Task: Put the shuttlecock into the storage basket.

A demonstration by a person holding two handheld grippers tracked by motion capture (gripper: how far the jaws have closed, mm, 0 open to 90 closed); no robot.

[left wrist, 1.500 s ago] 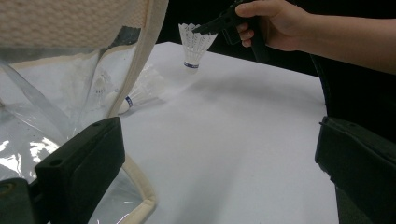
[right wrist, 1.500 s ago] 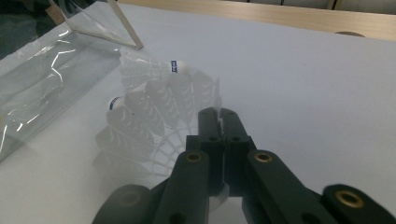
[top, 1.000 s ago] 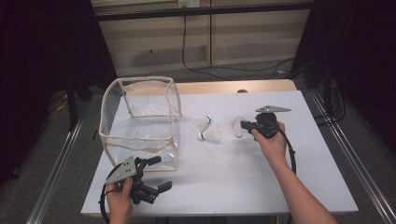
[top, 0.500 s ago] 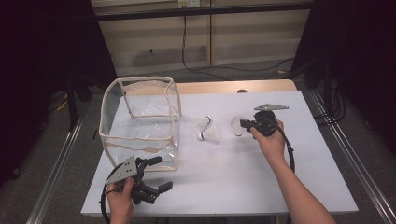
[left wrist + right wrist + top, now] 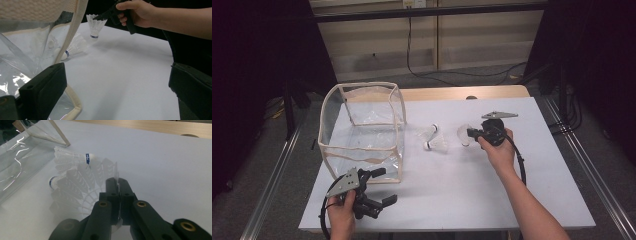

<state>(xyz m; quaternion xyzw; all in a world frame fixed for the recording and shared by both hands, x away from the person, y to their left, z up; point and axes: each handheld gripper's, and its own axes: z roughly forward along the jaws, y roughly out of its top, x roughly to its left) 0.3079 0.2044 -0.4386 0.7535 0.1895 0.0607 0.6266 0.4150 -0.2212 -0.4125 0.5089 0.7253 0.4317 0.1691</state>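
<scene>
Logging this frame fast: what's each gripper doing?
Left gripper: open, empty.
Right gripper: shut on the white feathered shuttlecock.

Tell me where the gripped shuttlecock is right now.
In the high view the gripped shuttlecock is right of table centre, in the right gripper, just right of two loose shuttlecocks.

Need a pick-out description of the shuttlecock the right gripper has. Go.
Start at the clear plastic bag standing on the left of the white table. To its right lie two loose shuttlecocks, and just past them is a third shuttlecock. It alone is pinched by its feather skirt in the right gripper, cork end down, while the other two lie on their sides.
</scene>
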